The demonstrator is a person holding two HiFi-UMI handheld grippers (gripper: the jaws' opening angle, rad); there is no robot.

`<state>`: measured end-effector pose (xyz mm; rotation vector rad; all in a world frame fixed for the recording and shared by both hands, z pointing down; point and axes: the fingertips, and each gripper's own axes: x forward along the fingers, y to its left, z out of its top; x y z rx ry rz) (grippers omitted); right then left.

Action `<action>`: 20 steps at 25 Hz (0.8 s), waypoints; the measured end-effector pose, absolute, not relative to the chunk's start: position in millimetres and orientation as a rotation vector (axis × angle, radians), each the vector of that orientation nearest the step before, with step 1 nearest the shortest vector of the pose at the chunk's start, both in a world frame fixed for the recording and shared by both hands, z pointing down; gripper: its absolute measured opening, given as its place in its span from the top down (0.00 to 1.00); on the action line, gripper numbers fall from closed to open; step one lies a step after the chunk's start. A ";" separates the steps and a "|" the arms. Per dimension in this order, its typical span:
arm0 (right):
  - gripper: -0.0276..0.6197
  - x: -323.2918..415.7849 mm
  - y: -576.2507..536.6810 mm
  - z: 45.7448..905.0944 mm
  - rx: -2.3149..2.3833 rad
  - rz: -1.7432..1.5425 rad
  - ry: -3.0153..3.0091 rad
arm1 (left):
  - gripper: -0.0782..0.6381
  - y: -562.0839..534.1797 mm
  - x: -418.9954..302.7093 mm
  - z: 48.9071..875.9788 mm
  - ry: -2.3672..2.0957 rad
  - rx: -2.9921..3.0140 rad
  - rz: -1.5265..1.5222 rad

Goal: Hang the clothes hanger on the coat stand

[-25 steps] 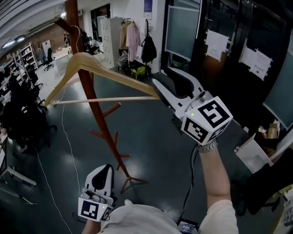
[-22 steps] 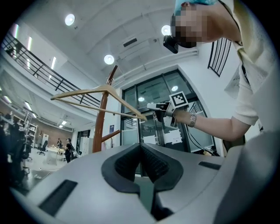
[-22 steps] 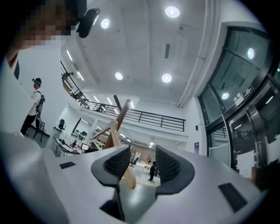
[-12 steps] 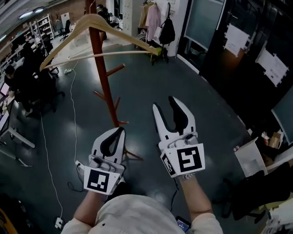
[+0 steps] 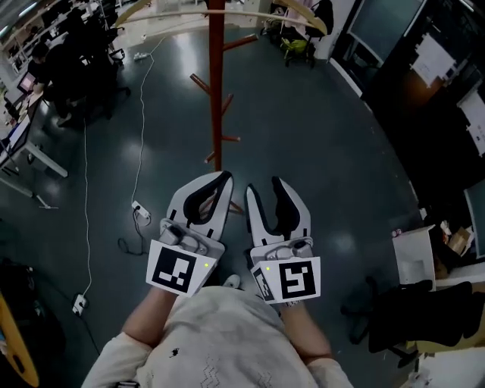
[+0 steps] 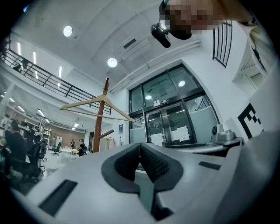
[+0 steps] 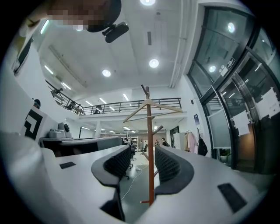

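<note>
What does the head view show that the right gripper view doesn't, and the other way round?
Only the head view: the left gripper with its jaws together, the right gripper seen from behind with its black-and-white marker cube, and the person's forearms. Only the right gripper view: round ceiling lights and a railed upper balcony. Both: the reddish-brown wooden coat stand with the pale wooden clothes hanger at its top, and the right gripper's jaws apart.
</note>
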<state>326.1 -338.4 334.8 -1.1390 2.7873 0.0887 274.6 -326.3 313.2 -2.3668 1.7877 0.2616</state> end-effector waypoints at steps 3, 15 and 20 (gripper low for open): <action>0.70 318.5 -324.1 355.5 -1.156 0.042 2.814 | 0.87 -308.8 275.3 331.5 1.809 -2.397 0.276; 0.92 313.5 -290.5 413.1 -1.139 -0.095 2.841 | 0.87 -277.1 274.5 405.0 1.968 -2.454 0.195; 0.92 298.8 -268.6 427.4 -1.100 -0.021 2.907 | 0.87 -269.4 279.3 417.0 1.914 -2.489 0.155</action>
